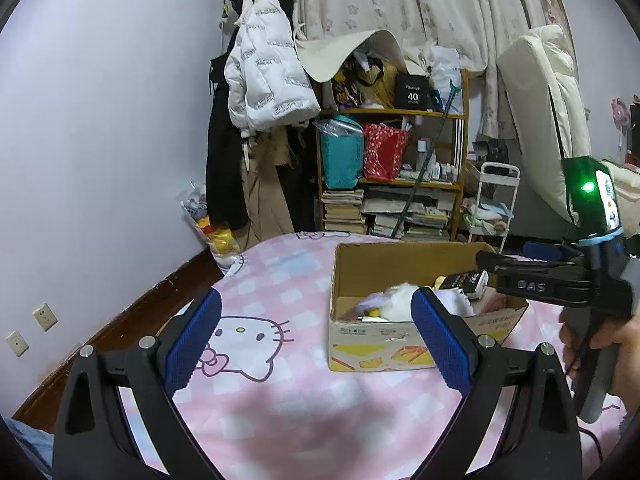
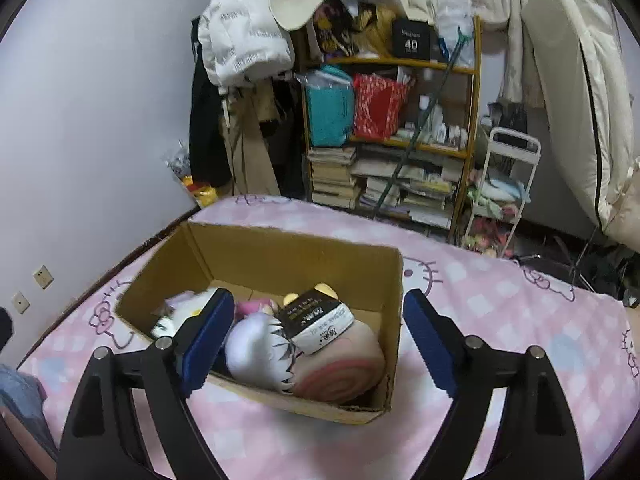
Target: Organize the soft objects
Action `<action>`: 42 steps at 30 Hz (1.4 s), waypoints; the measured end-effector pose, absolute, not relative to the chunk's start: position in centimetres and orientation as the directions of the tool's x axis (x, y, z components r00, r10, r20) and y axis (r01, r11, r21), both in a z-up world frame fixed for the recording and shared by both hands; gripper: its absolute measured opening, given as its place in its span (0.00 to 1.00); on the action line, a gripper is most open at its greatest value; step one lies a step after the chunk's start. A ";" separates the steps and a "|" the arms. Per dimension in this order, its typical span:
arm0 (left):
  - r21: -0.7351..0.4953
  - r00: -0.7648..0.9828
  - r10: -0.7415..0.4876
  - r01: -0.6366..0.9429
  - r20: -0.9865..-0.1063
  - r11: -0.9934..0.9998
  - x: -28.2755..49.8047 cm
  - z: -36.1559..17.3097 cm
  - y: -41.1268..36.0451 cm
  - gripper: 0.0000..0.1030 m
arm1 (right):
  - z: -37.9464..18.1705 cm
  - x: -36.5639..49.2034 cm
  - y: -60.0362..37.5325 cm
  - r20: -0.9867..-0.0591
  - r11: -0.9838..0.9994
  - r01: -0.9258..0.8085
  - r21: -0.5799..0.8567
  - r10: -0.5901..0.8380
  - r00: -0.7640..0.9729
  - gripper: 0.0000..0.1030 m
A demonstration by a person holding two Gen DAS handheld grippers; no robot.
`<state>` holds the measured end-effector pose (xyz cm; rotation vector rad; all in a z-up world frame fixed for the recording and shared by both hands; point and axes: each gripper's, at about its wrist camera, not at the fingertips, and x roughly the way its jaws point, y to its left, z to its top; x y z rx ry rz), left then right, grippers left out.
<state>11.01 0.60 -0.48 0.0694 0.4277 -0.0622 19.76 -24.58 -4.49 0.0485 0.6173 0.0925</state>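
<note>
A cardboard box (image 2: 304,264) stands on the pink Hello Kitty bedsheet (image 2: 500,312); it also shows in the left wrist view (image 1: 372,336). It holds soft things: a white plush (image 2: 256,344), a pink rolled blanket (image 2: 344,368), a black-and-white tissue pack (image 2: 316,320) and a small pink toy (image 2: 256,306). My right gripper (image 2: 318,340) is open and empty, hovering over the box's near side; it shows from the side in the left wrist view (image 1: 492,268). My left gripper (image 1: 316,340) is open and empty above the sheet, left of the box.
A wooden shelf (image 1: 400,168) packed with bags and books stands beyond the bed's far edge. Coats (image 1: 264,80) hang on the left beside it. A white trolley (image 2: 504,192) and an upright mattress (image 2: 580,100) are to the right. The wall runs along the left.
</note>
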 end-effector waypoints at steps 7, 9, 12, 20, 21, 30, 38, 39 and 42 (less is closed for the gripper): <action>0.056 0.919 -0.036 0.063 -0.394 0.996 10.0 0.1 0.9 0.92 | -1.7 16.9 -24.5 -0.532 0.994 -0.082 0.075 0.109 0.839 0.95; 0.056 0.921 -0.036 0.062 -0.389 0.997 9.6 0.3 0.9 0.92 | -1.1 16.0 -24.6 -0.520 0.994 -0.082 0.076 0.110 0.847 0.95; 0.058 0.922 -0.042 0.069 -0.384 0.996 9.1 0.7 1.0 0.92 | -0.4 14.3 -24.8 -0.504 0.994 -0.076 0.075 0.104 0.857 0.96; 0.078 0.932 -0.049 0.083 -0.360 0.994 7.4 1.5 0.7 0.92 | 0.7 9.9 -26.2 -0.450 0.995 -0.069 0.070 0.094 0.888 0.96; 0.077 0.932 -0.052 0.085 -0.359 0.993 7.2 1.5 0.7 0.92 | 0.8 9.5 -26.2 -0.444 0.995 -0.070 0.069 0.093 0.891 0.96; 0.086 0.938 -0.050 0.084 -0.342 0.993 6.6 2.0 0.7 0.92 | 1.9 7.1 -26.8 -0.383 0.993 -0.080 0.084 0.106 0.918 0.96; 0.104 0.934 -0.010 0.051 -0.357 0.993 6.9 1.6 0.4 0.92 | -0.2 7.2 -27.4 -0.398 0.995 -0.061 0.075 0.086 0.913 0.97; 0.112 0.933 -0.007 0.051 -0.359 0.992 6.9 1.5 0.3 0.92 | -0.4 7.2 -27.4 -0.400 0.995 -0.062 0.077 0.088 0.912 0.97; 0.125 0.931 -0.012 0.062 -0.364 0.990 6.9 1.2 0.0 0.96 | -1.0 7.4 -27.6 -0.415 0.995 -0.058 0.081 0.087 0.906 0.97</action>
